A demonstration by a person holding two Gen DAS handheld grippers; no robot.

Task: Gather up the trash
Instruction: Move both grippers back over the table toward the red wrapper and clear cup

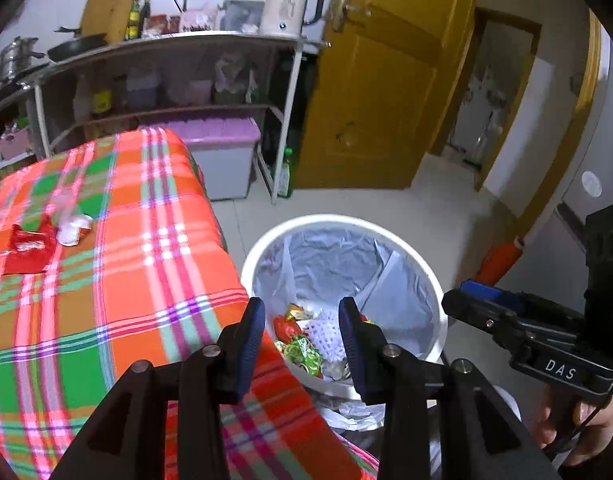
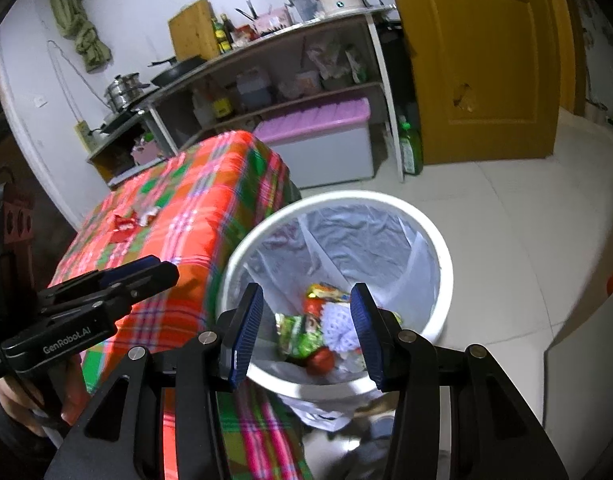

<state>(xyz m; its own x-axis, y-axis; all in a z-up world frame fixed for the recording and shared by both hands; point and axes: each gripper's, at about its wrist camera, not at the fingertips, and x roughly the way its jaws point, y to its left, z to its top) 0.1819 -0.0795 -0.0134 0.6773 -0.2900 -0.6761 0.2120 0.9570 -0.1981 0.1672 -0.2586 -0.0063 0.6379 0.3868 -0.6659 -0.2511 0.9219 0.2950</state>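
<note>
We cannot read the print on the crumpled wrappers [image 2: 306,332] in the bin [image 2: 442,276]; motion blur smears them, and the bin's near rim is cut off behind our gripper fingers. On the table, a red wrapper [image 1: 26,250] and a pale crumpled piece [image 1: 72,230] touching it are too blurred to identify further.

Legible writing: "DAS" on the right gripper [image 1: 472,294] body in the left wrist view, "GenRobot.AI" on the left gripper [image 2: 142,270] in the right wrist view.

The bin is round, white plastic, lined with a thin wrinkled translucent bag, and stands on pale floor tiles against the table's corner. A white foam net [image 2: 340,330] lies among the wrappers. The tablecloth [image 1: 118,280] is woven plaid, orange, green and pink.

Both grippers hover over the bin, ribbed blue pads parted wide, holding nothing.
</note>
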